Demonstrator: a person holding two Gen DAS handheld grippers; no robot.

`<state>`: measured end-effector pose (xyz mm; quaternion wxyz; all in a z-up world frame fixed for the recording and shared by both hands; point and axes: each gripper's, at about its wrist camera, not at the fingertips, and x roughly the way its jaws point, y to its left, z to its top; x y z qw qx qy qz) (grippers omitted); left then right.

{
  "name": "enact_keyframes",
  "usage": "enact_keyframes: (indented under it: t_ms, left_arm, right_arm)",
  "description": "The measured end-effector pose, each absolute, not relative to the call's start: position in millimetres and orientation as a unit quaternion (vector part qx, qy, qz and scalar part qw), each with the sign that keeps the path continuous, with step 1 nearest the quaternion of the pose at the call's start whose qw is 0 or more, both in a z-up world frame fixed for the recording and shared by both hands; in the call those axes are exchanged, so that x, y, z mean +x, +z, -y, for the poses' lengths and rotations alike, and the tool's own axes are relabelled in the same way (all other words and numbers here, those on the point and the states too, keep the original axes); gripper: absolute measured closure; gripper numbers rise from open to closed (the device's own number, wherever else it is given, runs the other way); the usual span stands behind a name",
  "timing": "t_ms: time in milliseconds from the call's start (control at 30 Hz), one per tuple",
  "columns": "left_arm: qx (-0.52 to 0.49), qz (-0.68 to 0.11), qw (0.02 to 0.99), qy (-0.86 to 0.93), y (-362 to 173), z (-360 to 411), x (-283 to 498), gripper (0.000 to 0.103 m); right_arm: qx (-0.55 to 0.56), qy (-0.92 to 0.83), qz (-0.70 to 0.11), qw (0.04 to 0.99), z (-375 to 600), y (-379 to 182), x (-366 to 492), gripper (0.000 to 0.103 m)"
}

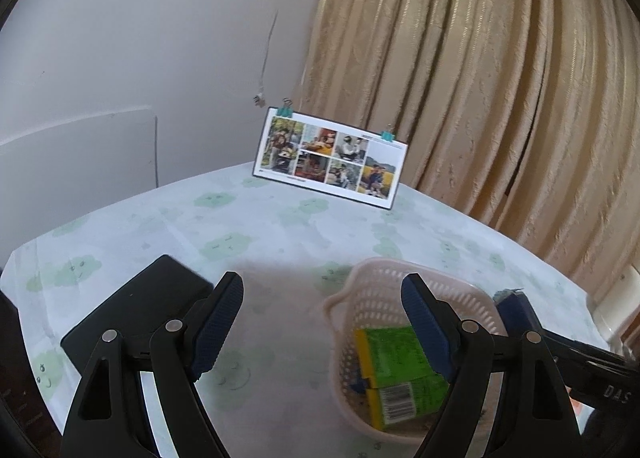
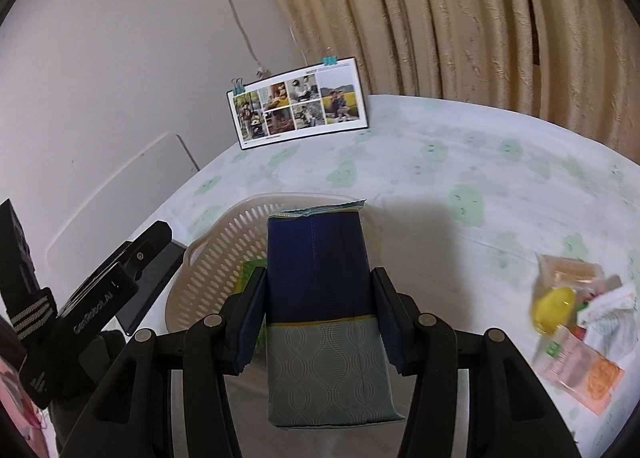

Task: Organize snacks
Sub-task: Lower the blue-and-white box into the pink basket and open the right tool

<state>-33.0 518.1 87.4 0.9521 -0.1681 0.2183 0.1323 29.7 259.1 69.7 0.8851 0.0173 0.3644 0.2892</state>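
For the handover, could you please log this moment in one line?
right tool: holds blue packet | left tool: open | basket: green packet

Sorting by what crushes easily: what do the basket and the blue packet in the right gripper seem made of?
Basket: looks like rigid moulded plastic, pale pinkish-beige, matte, with slotted perforated walls and a rolled rim. Blue packet: seems a soft printed plastic or foil film wrapper, slightly glossy, with a crimped end seal; the right gripper clamps its sides. Contents unseen.

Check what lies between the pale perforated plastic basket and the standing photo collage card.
Nothing: in both wrist views only bare cloud-print tablecloth separates the pale perforated plastic basket from the standing photo collage card.
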Motion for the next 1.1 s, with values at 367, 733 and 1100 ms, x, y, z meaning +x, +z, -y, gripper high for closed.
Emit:
enact_keyframes:
  t_ms: [367,733,1100]
  left_arm:
    - [-0.164,-0.217,0.953,0.136,87,-521,-33,0.021]
    - [-0.164,-0.217,0.953,0.131,90,-520,-36,0.021]
    - [-0.158,-0.221,0.954,0.123,89,-515,-32,0.021]
  right_arm:
    - [0.015,0.29,-0.371,0.882,-280,63,39,0.056]
    - [0.01,0.29,-0.364,0.885,-287,65,34,0.056]
    - [0.026,0.281,-0.362,0.888,-273,63,27,0.056]
